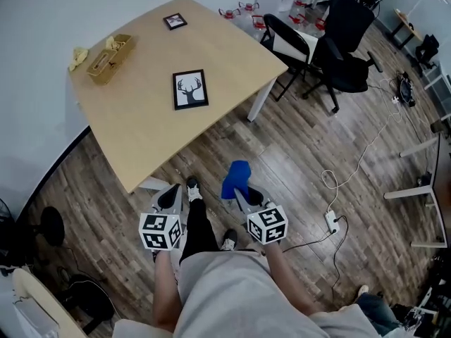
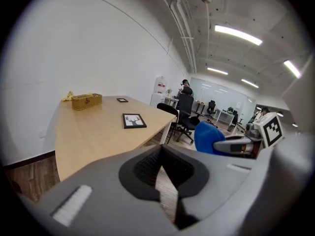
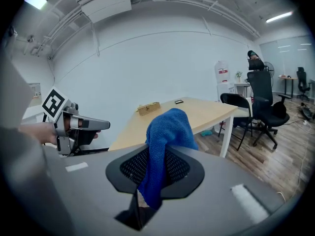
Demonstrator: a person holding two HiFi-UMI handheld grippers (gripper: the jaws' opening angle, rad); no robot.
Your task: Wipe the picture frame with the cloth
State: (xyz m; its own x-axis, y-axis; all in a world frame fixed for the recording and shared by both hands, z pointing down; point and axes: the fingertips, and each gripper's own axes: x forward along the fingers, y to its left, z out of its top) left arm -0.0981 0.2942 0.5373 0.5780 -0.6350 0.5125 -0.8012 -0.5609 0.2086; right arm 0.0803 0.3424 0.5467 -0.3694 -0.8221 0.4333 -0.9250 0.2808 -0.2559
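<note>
Left hand-held gripper (image 1: 169, 197): jaws were drawn together at the tips with nothing between them; only a thin wedge of floor (image 1: 303, 160) showed behind the pads in the left gripper view (image 2: 165, 173).
Right hand-held gripper (image 1: 243, 196): jaws were closed on the cloth (image 1: 236, 178); the right gripper view (image 3: 147, 181) showed the fabric pinched between the pads.
Cloth: blue. Its bulk stood up above the right jaws (image 3: 167, 136) and a short tail hung below them. It was also seen from the left gripper view (image 2: 209, 137).
Position of both grippers: they were held side by side over the wooden floor, just short of the near edge of the table (image 1: 141, 132), not touching it.
Picture frame (image 1: 191, 89): black-edged, with a deer-head print. It lay flat near the middle of the table, well apart from both grippers and the cloth (image 2: 134, 121).
Other items on the table: a smaller frame (image 1: 175, 21) lay at the far edge. A wooden box (image 1: 110, 58) stood towards the far left corner, with a yellow item (image 1: 77, 56) just beside it.
Surroundings: a black office chair (image 1: 345, 41) stood on the floor beyond the table's right end.
Person: the person stood on the floor facing the table.
</note>
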